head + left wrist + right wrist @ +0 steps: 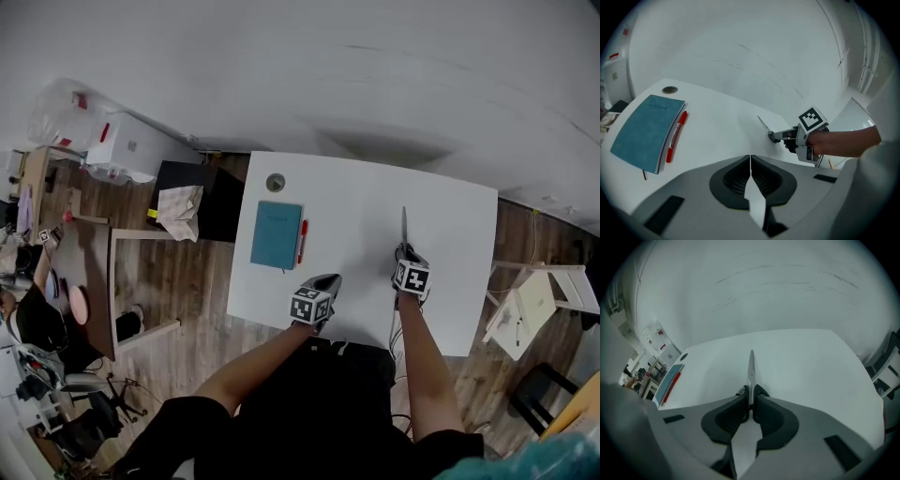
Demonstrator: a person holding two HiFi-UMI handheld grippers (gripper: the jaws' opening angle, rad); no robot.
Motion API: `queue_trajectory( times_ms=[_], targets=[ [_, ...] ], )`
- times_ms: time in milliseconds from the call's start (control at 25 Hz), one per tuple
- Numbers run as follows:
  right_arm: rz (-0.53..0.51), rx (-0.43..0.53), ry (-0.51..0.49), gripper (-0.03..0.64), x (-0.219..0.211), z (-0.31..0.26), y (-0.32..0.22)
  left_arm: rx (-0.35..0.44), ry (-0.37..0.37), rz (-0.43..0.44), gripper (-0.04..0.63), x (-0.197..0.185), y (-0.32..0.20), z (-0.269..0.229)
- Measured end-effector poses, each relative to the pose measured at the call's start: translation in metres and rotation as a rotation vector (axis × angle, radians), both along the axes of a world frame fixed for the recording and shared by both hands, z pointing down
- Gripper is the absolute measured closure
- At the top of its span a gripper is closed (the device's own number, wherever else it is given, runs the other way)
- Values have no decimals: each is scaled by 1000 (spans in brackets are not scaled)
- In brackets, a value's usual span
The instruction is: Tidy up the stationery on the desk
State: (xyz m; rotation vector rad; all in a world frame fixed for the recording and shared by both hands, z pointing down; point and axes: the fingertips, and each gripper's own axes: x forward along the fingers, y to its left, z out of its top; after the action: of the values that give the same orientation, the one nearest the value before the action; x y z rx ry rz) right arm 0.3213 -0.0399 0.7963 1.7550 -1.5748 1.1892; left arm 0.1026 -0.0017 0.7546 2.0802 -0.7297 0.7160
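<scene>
A teal notebook (277, 234) lies on the white desk (450, 272) at its left side, with a red pen (302, 241) along its right edge. Both show in the left gripper view, the notebook (647, 131) beside the pen (676, 135). My right gripper (406, 255) is shut on a pair of scissors (404, 226); their closed blades (751, 369) point away from me over the desk. My left gripper (328, 284) sits shut and empty near the desk's front edge, right of the notebook. From its view I see the right gripper (774, 137) holding the scissors (763, 124).
A round grommet (275, 182) sits in the desk's far left corner. Left of the desk stand a dark box with a paper bag (180, 210) and a wooden frame (131, 291). A white chair (530, 305) stands at the right.
</scene>
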Motion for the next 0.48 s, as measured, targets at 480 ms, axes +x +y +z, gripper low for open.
queue_trajectory(
  times_ms=[480],
  targets=[
    [-16, 44, -51, 528, -105, -16, 0, 13, 25, -1, 575, -57, -9, -8]
  ],
)
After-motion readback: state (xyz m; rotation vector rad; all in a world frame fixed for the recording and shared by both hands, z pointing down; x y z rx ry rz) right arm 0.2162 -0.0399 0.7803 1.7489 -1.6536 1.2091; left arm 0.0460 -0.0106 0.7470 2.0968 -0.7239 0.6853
